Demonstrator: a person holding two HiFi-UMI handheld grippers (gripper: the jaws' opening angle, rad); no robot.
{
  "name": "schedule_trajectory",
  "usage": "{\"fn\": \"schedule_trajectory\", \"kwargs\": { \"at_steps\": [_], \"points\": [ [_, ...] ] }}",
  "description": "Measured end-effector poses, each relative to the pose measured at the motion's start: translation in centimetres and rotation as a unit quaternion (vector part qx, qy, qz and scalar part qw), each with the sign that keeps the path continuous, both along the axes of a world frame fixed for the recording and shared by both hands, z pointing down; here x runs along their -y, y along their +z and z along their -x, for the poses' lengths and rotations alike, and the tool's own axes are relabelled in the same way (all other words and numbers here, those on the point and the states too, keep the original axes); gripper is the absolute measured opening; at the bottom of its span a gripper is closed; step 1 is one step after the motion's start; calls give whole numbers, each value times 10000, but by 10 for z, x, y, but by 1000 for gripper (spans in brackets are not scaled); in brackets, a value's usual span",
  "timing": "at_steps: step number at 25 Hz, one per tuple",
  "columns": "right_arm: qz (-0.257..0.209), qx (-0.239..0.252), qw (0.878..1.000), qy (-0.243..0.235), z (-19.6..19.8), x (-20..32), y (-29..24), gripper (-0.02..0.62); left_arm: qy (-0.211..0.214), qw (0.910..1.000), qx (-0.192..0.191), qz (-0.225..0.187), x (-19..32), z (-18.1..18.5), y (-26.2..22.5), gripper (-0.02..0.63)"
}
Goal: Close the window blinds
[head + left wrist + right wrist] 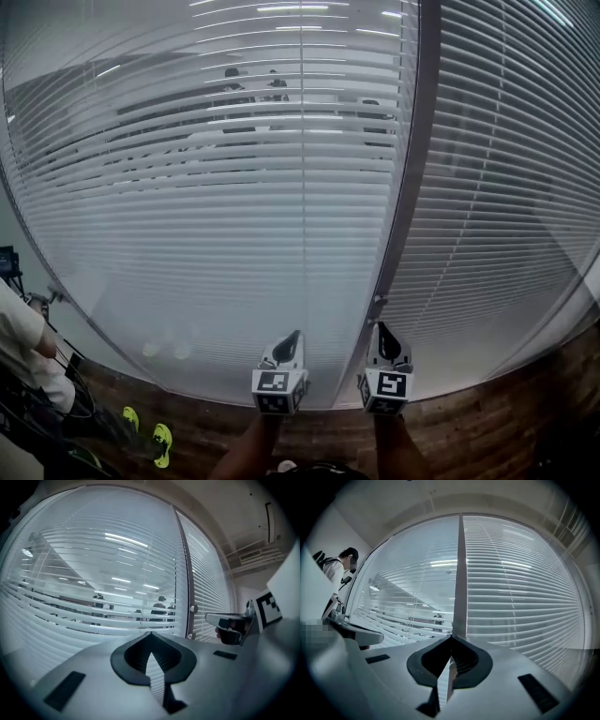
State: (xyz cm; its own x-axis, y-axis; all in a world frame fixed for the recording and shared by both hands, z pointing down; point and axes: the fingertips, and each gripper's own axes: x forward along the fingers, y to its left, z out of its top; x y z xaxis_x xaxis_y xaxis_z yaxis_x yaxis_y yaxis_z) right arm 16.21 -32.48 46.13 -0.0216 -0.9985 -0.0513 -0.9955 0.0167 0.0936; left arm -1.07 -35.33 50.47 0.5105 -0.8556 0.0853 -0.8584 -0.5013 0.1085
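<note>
Two white slatted blinds hang behind glass. The left blind (216, 187) has its slats tilted apart in the upper half, so the room beyond shows through; it also fills the left gripper view (93, 588). The right blind (506, 187) shows slats lying closer together, as in the right gripper view (520, 588). A dark frame post (412, 169) divides them. A thin cord (303, 206) hangs down the left blind. My left gripper (289, 339) and right gripper (383, 336) point at the bottom of the glass, side by side, both shut with nothing between the jaws.
A small knob (378, 300) sits low on the frame post. People (234, 80) stand beyond the glass. A person in a light sleeve (21, 337) stands at my left, with green shoes (161, 442) on the wood-patterned floor (487, 422).
</note>
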Motion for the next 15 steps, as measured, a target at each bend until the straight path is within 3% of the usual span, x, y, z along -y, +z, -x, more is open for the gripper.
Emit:
{"fn": "schedule_trajectory", "kwargs": {
  "at_steps": [4, 15],
  "points": [
    [-7, -74, 10000, -15, -6, 6, -8, 3, -64, 9999, 12, -99, 5, -4, -11, 0],
    [-288, -291, 9991, -113, -7, 21, 6, 3, -80, 9996, 157, -226, 12, -11, 15, 0]
  ]
}}
